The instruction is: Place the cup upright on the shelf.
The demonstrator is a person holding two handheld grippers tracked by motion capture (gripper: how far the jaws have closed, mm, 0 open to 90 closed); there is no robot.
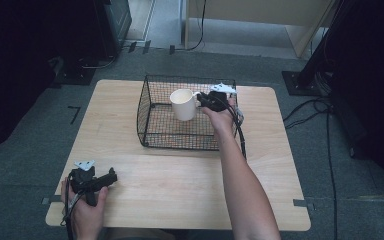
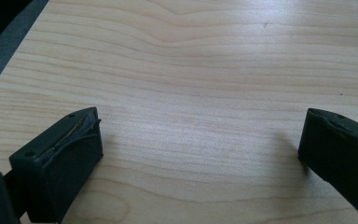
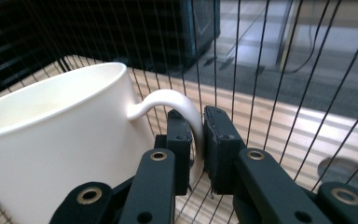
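A white mug (image 1: 183, 104) hangs upright inside the black wire basket (image 1: 152, 132) at the table's far middle. My right gripper (image 1: 203, 98) is shut on the mug's handle (image 3: 182, 105), one black jaw on each side of the loop. The mug's body (image 3: 51, 140) takes up the left of the right gripper view, with basket wires behind it. My left gripper (image 1: 111, 178) rests at the table's near left corner, held by a hand. Its jaws stand wide apart over bare wood (image 2: 200, 130) with nothing between them.
The light wooden table (image 1: 180, 185) stands on grey carpet. Black stands and cables lie on the floor to the right and at the back. A cable trails from the right gripper along the forearm.
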